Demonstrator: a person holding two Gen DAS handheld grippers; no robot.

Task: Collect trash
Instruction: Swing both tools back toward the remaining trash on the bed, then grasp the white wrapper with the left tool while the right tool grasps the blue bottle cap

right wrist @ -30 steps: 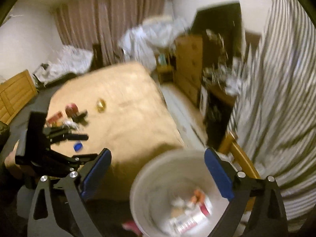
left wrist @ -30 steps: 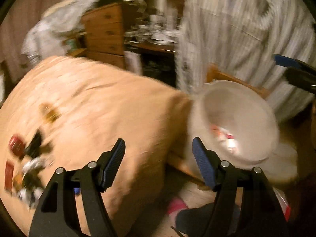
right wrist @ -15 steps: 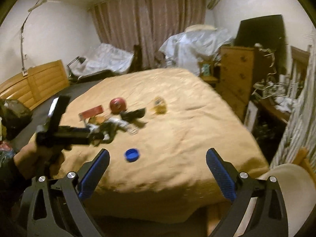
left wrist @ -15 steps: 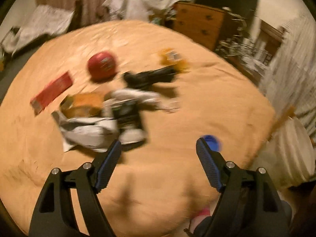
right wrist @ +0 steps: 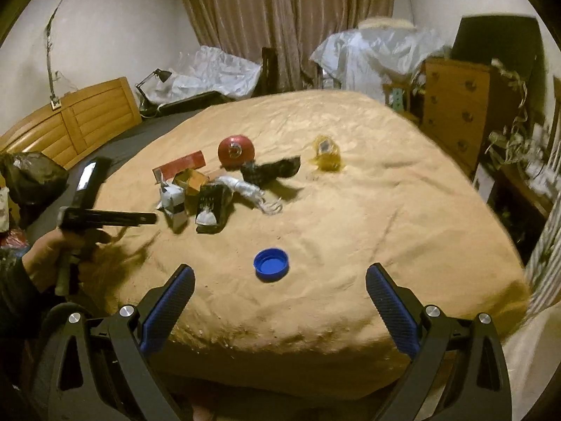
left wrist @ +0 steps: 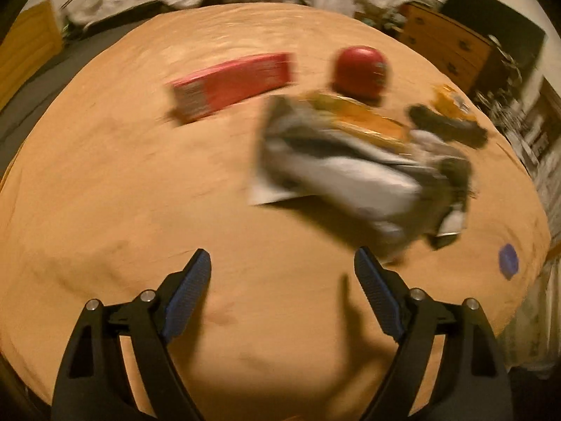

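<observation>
1. The left gripper (left wrist: 282, 273) is hovering low over the tan bedspread (left wrist: 122, 193), jaws spread wide and holding nothing; the right gripper (right wrist: 280, 291) is hanging near the foot of the bed, also wide open and empty.
2. The trash is lying in a loose heap mid-bed: a crumpled silver-white foil wrapper (left wrist: 336, 175) is sitting just ahead and right of the left gripper, touching an orange cardboard packet (left wrist: 368, 121) behind it.
3. The wrapper is looking light, thin and crinkly, probably slippery; pinching a raised fold at its near edge seems the surest hold, since a flat grab may slide off.
4. The flat red cardboard box (left wrist: 231, 84) is lying apart to the left; it looks stiff and light, best taken across its narrow edge.
5. The round red lid-like container (right wrist: 235, 150) and a black crumpled wrapper (right wrist: 271, 172) are crowding the heap's far side, and a yellow cellophane scrap (right wrist: 326, 156) is lying apart to the right.
6. A small blue plastic bottle cap (right wrist: 271, 265) is resting alone between the right gripper's fingers and the heap; rigid and shallow, it may skid on the soft cover.
7. Nothing is blocking either approach, though the bedding is giving little firm backing.
</observation>
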